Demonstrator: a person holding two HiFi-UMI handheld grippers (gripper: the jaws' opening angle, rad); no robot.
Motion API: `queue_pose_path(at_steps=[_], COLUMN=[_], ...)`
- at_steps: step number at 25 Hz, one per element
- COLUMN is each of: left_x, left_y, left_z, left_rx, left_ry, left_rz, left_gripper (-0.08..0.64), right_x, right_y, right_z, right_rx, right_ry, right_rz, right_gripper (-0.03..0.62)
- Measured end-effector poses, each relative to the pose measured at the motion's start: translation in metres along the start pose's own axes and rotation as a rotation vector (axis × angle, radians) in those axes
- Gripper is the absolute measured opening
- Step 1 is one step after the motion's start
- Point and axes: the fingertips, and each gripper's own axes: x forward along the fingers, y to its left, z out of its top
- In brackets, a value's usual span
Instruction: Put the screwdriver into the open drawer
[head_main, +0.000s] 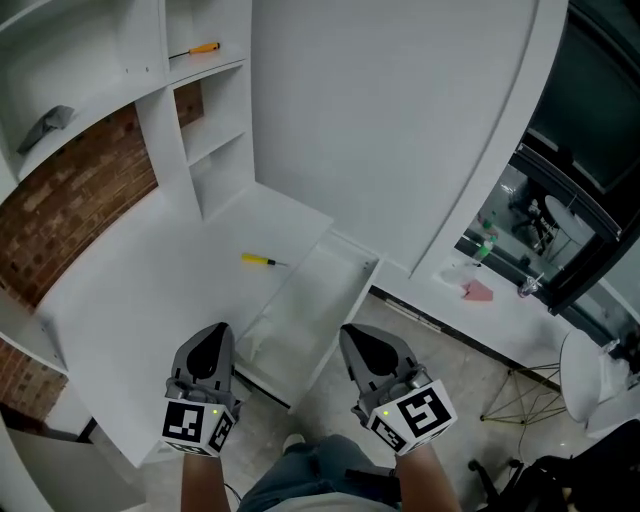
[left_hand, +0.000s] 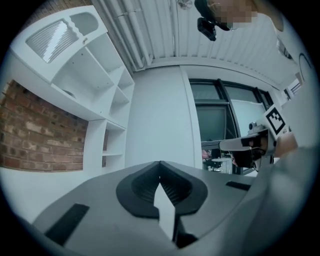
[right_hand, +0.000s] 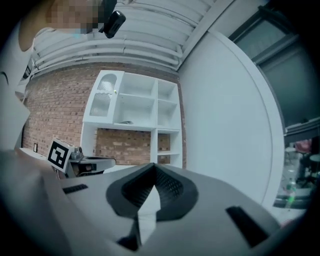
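- While both clench shut on nothing, left gripper (head_main: 214, 335) and right gripper (head_main: 355, 338) show square-patterned marker cubes.
- Yellow screwdriver (head_main: 262, 260) lies on the desk (head_main: 150, 290), at one o'clock from left gripper.
- Open drawer (head_main: 315, 300) just at its four o'clock.

both arms out front, left gripper (head_main: 213, 345) and right gripper (head_main: 365, 345) side by side, pointing level, jaws closed on nothing

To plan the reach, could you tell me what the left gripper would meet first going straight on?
Probably the tall white panel behind the desk: the left gripper seems to point level above it, though depth is unclear.
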Motion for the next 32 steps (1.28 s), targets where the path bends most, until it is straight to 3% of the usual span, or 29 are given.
queue_pose_path(at_steps=[9, 11, 13, 14, 21, 28, 32], left_x=[0.037, 0.049, 0.059, 0.064, 0.101, 0.118, 0.124], left_y=[0.039, 0.046, 0.054, 0.057, 0.076, 0.1, 0.115], left_z=[-0.028, -0.032, -0.034, -0.034, -0.043, -0.074, -0.083], left_rx=[-0.032, -0.032, -0.031, -0.029, -0.012, -0.041, -0.039], left_ry=[0.043, 0.045, 0.045, 0.047, 0.086, 0.22, 0.195], left_rz=[0.049, 0.066, 0.084, 0.093, 0.142, 0.221, 0.257], left_gripper=[0.012, 0.012, 0.012, 0.012, 0.012, 0.012, 0.012], right_x=[0.077, 0.096, 0.116, 0.126, 0.209, 0.297, 0.335], right_y=[-0.018, -0.023, -0.025, -0.028, -0.05, -0.056, -0.053], right_z=[-0.036, -0.048, -0.059, -0.064, -0.098, -0.184, -0.231], right_rx=[-0.002, 0.012, 0.023, 0.024, -0.064, -0.162, -0.213], right_ry=[0.127, 0.167, 0.204, 0.215, 0.316, 0.533, 0.66], right_rz=[0.088, 0.131, 0.181, 0.198, 0.347, 0.51, 0.585], right_gripper=[0.015, 0.06, 0.172, 0.189, 0.181, 0.163, 0.164])
